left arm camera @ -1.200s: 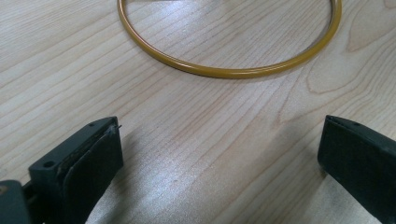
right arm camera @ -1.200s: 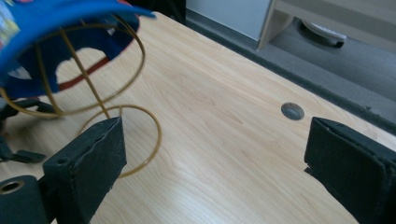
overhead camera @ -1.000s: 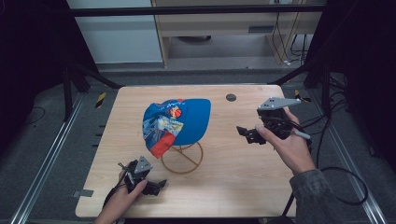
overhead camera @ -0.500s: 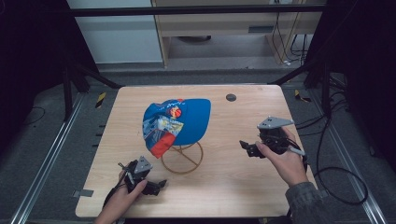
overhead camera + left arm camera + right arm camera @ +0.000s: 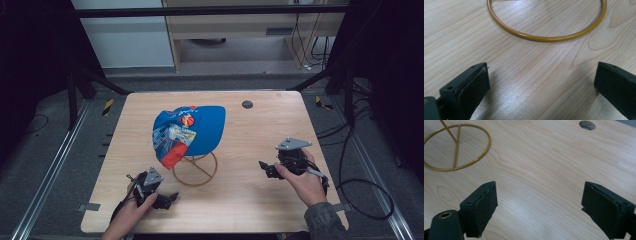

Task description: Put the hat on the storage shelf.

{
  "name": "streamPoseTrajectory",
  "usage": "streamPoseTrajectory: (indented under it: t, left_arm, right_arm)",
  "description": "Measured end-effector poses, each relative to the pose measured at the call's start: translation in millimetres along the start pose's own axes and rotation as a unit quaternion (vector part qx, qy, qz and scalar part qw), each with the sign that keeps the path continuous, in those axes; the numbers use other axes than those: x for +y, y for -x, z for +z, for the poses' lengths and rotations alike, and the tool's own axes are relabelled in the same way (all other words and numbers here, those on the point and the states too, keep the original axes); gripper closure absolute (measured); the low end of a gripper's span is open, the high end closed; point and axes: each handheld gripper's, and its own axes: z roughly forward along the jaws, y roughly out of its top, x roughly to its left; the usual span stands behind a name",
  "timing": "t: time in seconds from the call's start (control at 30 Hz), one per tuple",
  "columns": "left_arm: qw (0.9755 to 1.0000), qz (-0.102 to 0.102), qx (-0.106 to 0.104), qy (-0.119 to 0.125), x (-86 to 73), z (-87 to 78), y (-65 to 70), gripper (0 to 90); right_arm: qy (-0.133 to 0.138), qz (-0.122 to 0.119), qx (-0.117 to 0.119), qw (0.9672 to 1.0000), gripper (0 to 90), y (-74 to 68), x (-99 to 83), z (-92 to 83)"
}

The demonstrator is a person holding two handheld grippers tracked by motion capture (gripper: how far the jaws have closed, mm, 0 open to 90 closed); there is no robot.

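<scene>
**Two Grippers Close In on a Cap Perched on a Wire Stand**

My left gripper (image 5: 167,199) rests low at the near edge of the table (image 5: 250,205). Its jaws are wide apart with nothing between them, and they point at the base ring of the stand (image 5: 196,172). My right gripper (image 5: 266,169) sits well to the right of the stand. Its jaws are also wide, though they have just eased in a little, and only bare wood lies between them.

The cap (image 5: 192,132) sits on top of the stand near the middle of the table, tilted, with its printed front panel and red edge drooping toward my left side.

As I judge it, the step in hand is the reach for the cap. To do it well, I should come up from table height and pinch soft fabric at the brim or lower edge, not the wire. One gripper should steady the light stand so it neither tips nor slides.

The cap is limp blue cloth with a bright printed patch, and it will likely fold under the pads. The stand is thin, glossy, gold-coloured wire: a round ring with spokes in the right gripper view (image 5: 480,157) and a smooth hoop in the left gripper view (image 5: 544,38). The tabletop is pale, smooth wood with visible grain and a small round hole (image 5: 247,104) at its far side.
</scene>
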Motion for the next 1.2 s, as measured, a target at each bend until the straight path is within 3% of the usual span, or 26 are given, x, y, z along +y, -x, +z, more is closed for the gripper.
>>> streamPoseTrajectory:
  t: [0.73, 1.2]
  left_arm:
    - [1.0000, 0.000, 0.001, 0.000, 0.0, 0.0, 0.0, 0.0]
    - [1.0000, -0.001, 0.000, 0.000, 0.0, 0.0, 0.1, 0.0]
  right_arm:
    - [-0.024, 0.029, 0.018, 0.9991, 12.3, -4.3, -42.0, 26.7]
    - [-0.037, 0.052, -0.001, 0.9980, 10.8, -10.8, -53.2, 50.1]
